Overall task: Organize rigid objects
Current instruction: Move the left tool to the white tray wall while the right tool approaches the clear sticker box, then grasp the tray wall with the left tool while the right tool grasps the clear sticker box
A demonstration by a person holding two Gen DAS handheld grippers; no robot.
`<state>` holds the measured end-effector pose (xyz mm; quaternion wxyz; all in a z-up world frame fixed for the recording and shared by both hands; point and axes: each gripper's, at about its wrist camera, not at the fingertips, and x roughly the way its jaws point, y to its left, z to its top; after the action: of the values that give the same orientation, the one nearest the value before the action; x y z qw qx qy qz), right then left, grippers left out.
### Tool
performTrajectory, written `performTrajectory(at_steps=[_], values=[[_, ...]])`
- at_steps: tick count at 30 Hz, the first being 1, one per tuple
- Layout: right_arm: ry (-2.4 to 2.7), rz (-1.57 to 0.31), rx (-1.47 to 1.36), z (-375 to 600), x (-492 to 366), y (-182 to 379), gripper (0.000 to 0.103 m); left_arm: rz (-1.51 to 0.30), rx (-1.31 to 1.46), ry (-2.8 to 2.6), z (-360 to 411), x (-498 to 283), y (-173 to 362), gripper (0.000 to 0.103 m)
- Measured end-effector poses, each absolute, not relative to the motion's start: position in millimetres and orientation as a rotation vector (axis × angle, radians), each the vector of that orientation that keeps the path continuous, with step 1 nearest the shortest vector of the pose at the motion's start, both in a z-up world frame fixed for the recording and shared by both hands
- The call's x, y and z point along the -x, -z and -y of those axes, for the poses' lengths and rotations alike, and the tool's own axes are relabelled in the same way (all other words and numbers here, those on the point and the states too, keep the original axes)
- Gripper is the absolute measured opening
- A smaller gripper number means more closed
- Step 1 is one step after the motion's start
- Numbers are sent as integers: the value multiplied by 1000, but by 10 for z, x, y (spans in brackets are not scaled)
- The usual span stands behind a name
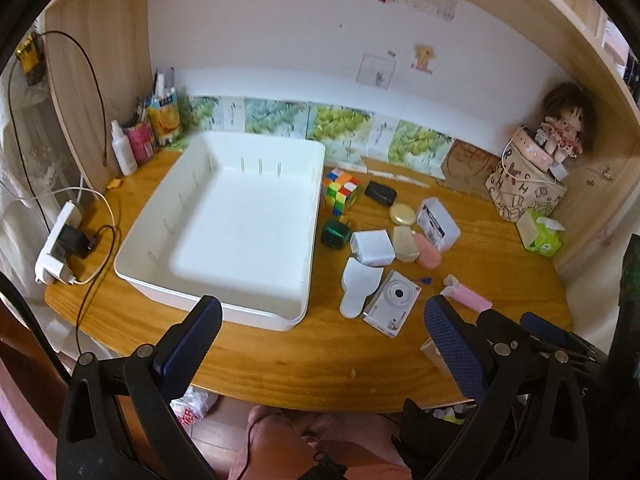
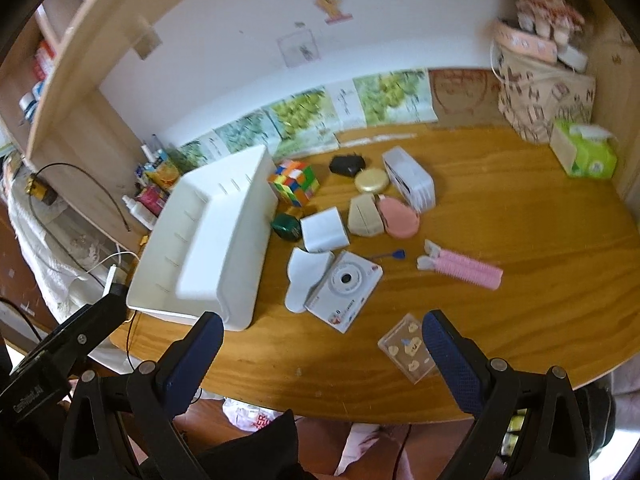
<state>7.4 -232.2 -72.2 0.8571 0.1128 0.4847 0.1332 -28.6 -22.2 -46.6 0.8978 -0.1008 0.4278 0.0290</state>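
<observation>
- Both tongs stand with fingers wide apart and nothing between them: the left gripper (image 1: pixel 322 328) hovers over the near edge of the wooden desk (image 1: pixel 304 364), the right gripper (image 2: pixel 322 344) likewise, further to the right.
- A white tray (image 1: pixel 224 308) sits on the left half of the desk, with nothing in it.
- Just right of the tray lies a cluster of small things: a colourful puzzle cube (image 2: pixel 293 182), a green block (image 2: pixel 286 227), a white adapter (image 2: pixel 324 229), a black case (image 2: pixel 347 165), a gold round tin (image 2: pixel 372 181), a beige case (image 2: pixel 365 220), a pink case (image 2: pixel 400 218) and a white box (image 2: pixel 410 178).
- Nearer the front edge, a white camera (image 2: pixel 344 290) leans on a white flat piece (image 2: pixel 306 278).
- A pink roller clip (image 2: pixel 464 268) lies apart to the right.
- A clear plastic case (image 2: pixel 406 352) lies near the front edge, just beside the right finger of the right gripper.
</observation>
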Motion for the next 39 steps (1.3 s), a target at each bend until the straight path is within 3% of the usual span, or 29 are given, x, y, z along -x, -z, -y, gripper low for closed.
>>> performTrajectory(at_steps=[15,39], values=[[-13,-1196,-400,2165,-424,1133,100,-897,255,-4,-462,-297,527,101],[618,-1241,-704,2339,-345,1912,96,-1219,385,-176,-1989,-952,1315,95]])
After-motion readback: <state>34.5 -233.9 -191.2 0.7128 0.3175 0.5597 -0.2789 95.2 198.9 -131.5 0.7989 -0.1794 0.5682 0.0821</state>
